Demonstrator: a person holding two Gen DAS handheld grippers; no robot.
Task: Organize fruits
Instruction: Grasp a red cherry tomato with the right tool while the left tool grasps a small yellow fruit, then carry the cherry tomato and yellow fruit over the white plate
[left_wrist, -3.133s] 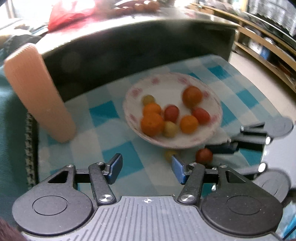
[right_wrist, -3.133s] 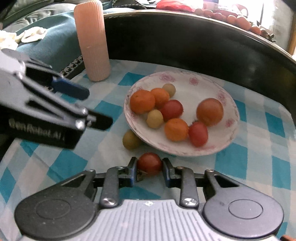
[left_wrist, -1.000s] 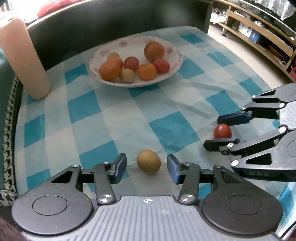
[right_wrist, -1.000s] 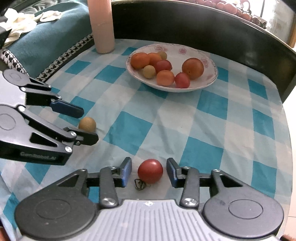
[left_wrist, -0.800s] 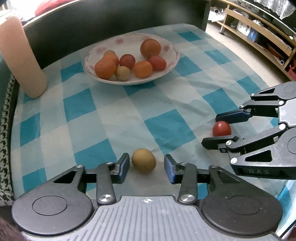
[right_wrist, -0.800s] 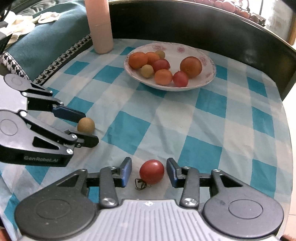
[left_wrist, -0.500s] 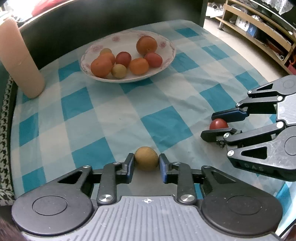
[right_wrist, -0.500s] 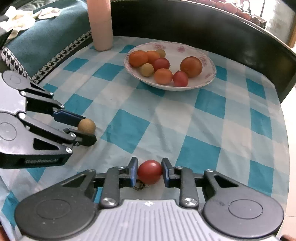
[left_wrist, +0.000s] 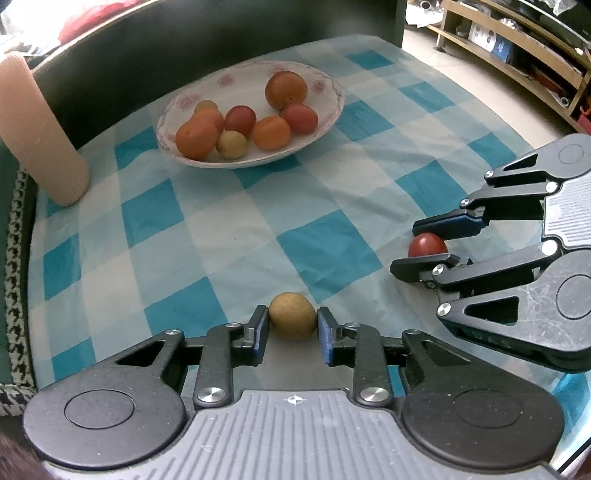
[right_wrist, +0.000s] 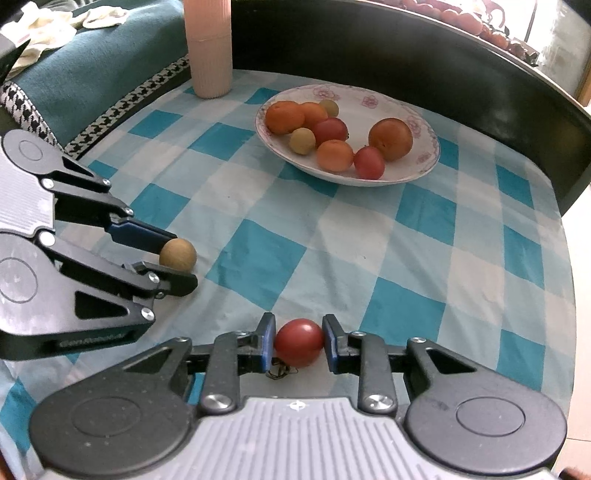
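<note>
My left gripper (left_wrist: 291, 324) is shut on a small brown-yellow fruit (left_wrist: 292, 320) at the near side of the checked cloth; the same fruit (right_wrist: 178, 254) shows in the right wrist view. My right gripper (right_wrist: 299, 341) is shut on a red tomato (right_wrist: 298, 347), also seen from the left wrist as the red tomato (left_wrist: 427, 245) between the right gripper's fingers. Farther back stands a white flowered plate (left_wrist: 321, 79) (right_wrist: 424, 166) holding several orange, red and yellow fruits.
A tall pink ribbed cup (left_wrist: 35, 136) (right_wrist: 207, 48) stands at the far left corner of the blue-and-white checked cloth (left_wrist: 229, 229). A dark curved rim (right_wrist: 406, 55) borders the far side. A teal cushion (right_wrist: 85, 70) lies left; shelves (left_wrist: 517, 48) stand at right.
Both grippers have closed from open onto their fruits, the left on the brown-yellow one and the right on the red tomato. Earlier both pulled back far from the plate.
</note>
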